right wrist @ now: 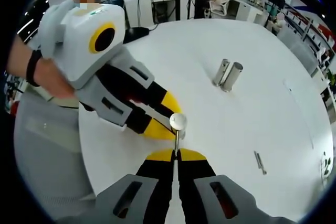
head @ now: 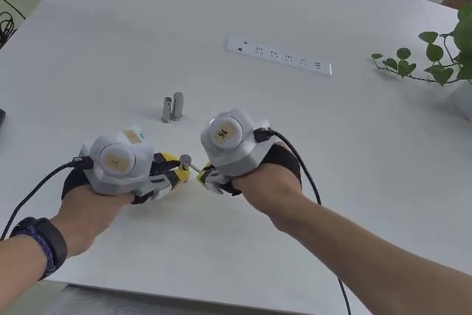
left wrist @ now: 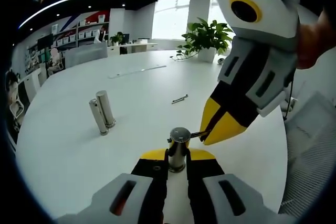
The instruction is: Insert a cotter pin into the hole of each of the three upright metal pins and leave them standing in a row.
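Note:
My left gripper (head: 175, 172) (left wrist: 178, 157) is shut on a short metal pin (left wrist: 178, 142) (head: 185, 160) (right wrist: 178, 121), holding it upright just above the white table. Facing it from the right, my right gripper (head: 206, 175) (right wrist: 176, 153) is shut on a thin cotter pin (right wrist: 176, 141) (left wrist: 196, 135). The cotter pin's tip is at the side of the held pin, just under its head. Two more metal pins (head: 172, 107) (left wrist: 102, 111) (right wrist: 228, 74) stand upright side by side further back. A loose cotter pin (left wrist: 179, 98) (right wrist: 259, 162) lies flat on the table.
A white power strip (head: 279, 55) lies further back on the table. A potted plant (head: 442, 53) (left wrist: 207, 38) stands at the far right edge. Cables trail from both grippers toward the near table edge (head: 184, 296).

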Demonstrator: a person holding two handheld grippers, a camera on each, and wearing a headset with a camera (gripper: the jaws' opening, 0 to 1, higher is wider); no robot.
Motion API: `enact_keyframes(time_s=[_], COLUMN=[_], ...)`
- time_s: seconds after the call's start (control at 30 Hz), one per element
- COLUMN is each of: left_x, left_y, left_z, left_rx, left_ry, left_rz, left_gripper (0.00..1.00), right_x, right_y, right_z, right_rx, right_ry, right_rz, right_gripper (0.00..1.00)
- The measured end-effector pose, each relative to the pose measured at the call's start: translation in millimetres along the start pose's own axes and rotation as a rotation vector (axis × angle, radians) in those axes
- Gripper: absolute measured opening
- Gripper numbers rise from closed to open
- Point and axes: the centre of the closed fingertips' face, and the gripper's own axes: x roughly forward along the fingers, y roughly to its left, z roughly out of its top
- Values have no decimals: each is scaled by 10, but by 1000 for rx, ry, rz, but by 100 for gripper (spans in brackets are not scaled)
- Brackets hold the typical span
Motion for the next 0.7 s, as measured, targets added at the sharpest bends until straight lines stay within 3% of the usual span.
enact_keyframes(time_s=[0.7], left_x=[23], left_y=[-5], left_z=[-15], left_rx=[1], left_ry=[0], left_rz=[-1], left_gripper=[11], right_x=[44], right_y=[-9], right_z=[121], right_rx=[9], right_ry=[-28], right_rz=[-3], right_gripper=[4])
